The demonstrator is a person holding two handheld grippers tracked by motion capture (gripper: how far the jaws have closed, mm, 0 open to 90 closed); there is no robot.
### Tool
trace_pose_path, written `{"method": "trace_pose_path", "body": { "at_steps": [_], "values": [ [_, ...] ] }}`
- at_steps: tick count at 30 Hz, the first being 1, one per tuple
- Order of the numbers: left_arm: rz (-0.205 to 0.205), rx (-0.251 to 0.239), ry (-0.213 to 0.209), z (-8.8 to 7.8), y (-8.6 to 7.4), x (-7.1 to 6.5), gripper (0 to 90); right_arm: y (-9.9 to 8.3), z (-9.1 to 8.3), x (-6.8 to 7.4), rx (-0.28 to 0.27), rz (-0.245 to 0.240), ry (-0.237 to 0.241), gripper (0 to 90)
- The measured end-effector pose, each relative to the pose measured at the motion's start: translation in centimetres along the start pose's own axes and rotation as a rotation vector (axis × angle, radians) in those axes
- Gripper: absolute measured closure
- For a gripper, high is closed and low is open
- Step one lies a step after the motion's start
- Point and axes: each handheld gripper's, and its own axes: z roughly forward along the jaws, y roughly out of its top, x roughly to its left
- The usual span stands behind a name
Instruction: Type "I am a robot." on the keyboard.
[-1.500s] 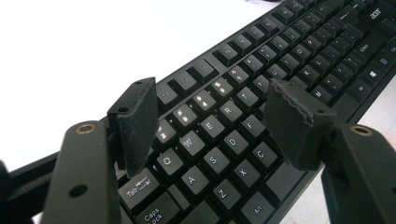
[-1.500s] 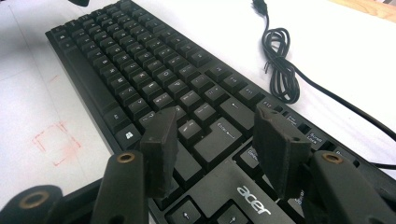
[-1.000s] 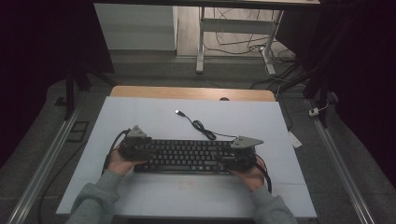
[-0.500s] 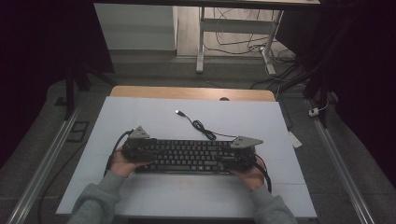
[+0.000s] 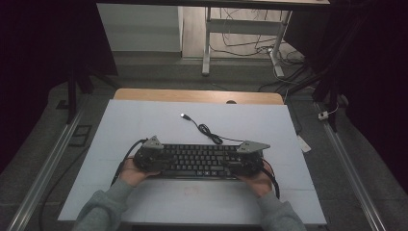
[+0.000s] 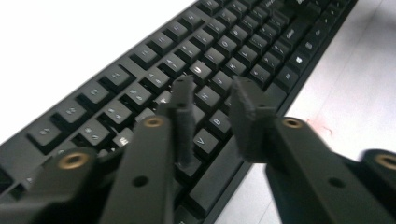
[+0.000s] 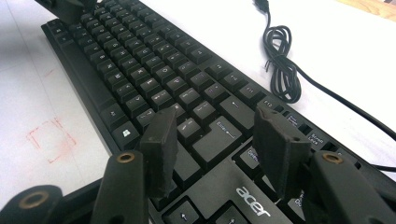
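Observation:
A black Acer keyboard (image 5: 199, 161) lies lengthwise on the white table (image 5: 144, 120), near the front edge. Its black cable (image 5: 207, 130) coils behind it and ends in a USB plug (image 5: 184, 116). My left gripper (image 5: 161, 161) hovers over the keyboard's left end. In the left gripper view its jaws (image 6: 214, 88) have just been closing and stand a narrow gap apart above the keys (image 6: 140, 56), pressing on nothing. My right gripper (image 5: 238, 163) is over the right end. It (image 7: 215, 119) is open, its jaws straddling the Enter key of the keyboard (image 7: 140, 60), with the coiled cable (image 7: 282, 70) beyond.
A faint red square mark (image 7: 49, 140) is drawn on the table in front of the keyboard. A wooden strip (image 5: 197, 95) runs along the table's far edge. Metal rails (image 5: 43, 168) flank the table on the floor. A small white tag (image 5: 304, 143) lies off the right edge.
My left hand and gripper have slid to the right, further onto the keyboard's left end. The right hand and the keyboard have stayed put.

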Motion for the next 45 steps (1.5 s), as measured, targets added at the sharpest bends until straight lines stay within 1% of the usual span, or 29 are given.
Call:
{"method": "trace_pose_path", "body": {
  "at_steps": [5,10,17,26,34,36,41,42,45],
  "values": [
    [0.015,0.021,0.000,0.8,0.0,-0.4,88.5,0.0,0.1,0.0,0.006,-0.001,-0.003,50.6],
    [0.036,0.041,0.000,1.6,0.0,-0.8,88.7,-0.1,0.2,0.0,0.010,-0.002,-0.003,50.6],
    [0.034,0.064,0.009,2.8,0.1,-1.1,88.7,0.0,0.2,0.0,0.016,-0.006,-0.005,50.6],
    [0.035,0.073,0.022,3.1,0.0,-1.1,88.7,0.0,0.2,0.0,0.014,-0.007,-0.003,50.6],
    [0.035,0.076,0.020,3.2,0.0,-1.1,88.7,0.0,0.2,0.0,0.014,-0.007,-0.003,50.6],
    [0.035,0.087,0.023,3.4,-0.1,-1.1,88.6,0.0,0.2,0.0,0.016,-0.007,-0.006,50.6],
    [0.034,0.077,0.024,3.4,-0.1,-1.1,88.7,0.0,0.2,0.0,0.014,-0.008,-0.006,50.6],
    [0.039,0.074,0.026,3.3,-0.1,-1.2,88.7,0.0,0.2,0.0,0.013,-0.008,-0.003,50.6],
    [0.033,0.037,0.029,2.6,0.1,-1.2,88.7,0.0,0.2,0.0,0.011,-0.008,-0.003,50.6]
  ]
}}
